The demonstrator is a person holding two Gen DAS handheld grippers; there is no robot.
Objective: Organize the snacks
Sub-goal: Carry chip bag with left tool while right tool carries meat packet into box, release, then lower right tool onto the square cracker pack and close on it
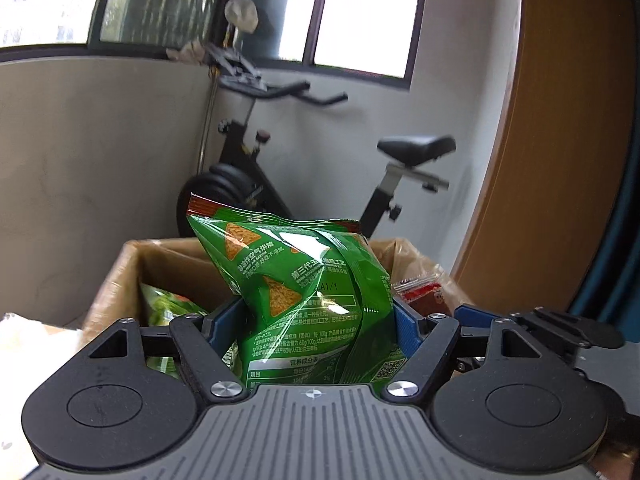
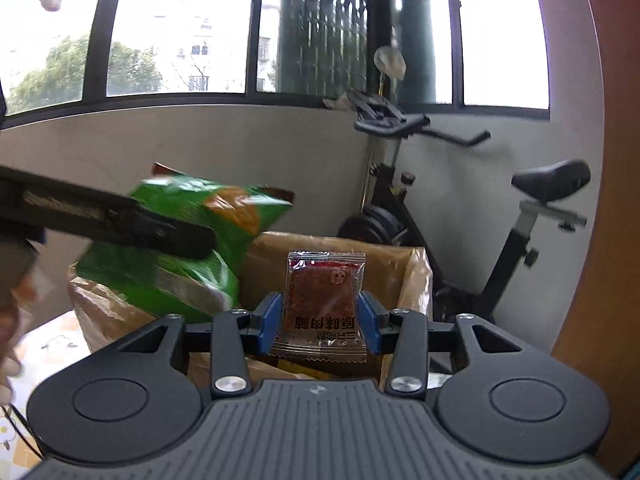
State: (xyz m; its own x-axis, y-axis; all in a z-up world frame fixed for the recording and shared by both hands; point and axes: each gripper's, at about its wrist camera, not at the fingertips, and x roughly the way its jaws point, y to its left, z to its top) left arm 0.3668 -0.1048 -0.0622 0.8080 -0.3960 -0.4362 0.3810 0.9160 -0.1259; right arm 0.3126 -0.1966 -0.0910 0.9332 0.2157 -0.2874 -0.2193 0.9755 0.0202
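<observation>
Green chip bag: the green chip bag (image 1: 304, 280) stands upright between the blue pads of my left gripper (image 1: 316, 320), its crimped top above the pads, over the open cardboard box (image 1: 120, 276); from the right wrist view the same bag (image 2: 180, 240) shows blurred at left, with my left gripper's dark finger (image 2: 132, 220) crossing in front of it.

Meat snack packet: a small clear packet of reddish dried meat (image 2: 320, 304) sits upright between the pads of my right gripper (image 2: 320, 320), printed label upside down, in front of the box's far wall (image 2: 320, 248).

In the box: a second green bag (image 1: 164, 308) lies inside at left; a red packet (image 1: 420, 292) shows at right (I cannot tell whether this is the one my right gripper holds).

Surface: a pale patterned cloth (image 2: 52, 344) lies beside the box at left.

Room: a black exercise bike (image 1: 280, 152) stands behind the box against a grey wall (image 1: 80, 160), under dark-framed windows (image 2: 180, 28); a wooden panel (image 1: 560, 140) rises at right.

Left gripper: jaws fairly wide, pads pressing both sides of the chip bag, creasing it.

Right gripper: jaws narrower, pads clamped on the packet's edges.

Hand: my left hand (image 2: 10, 320) appears blurred at the left edge.
</observation>
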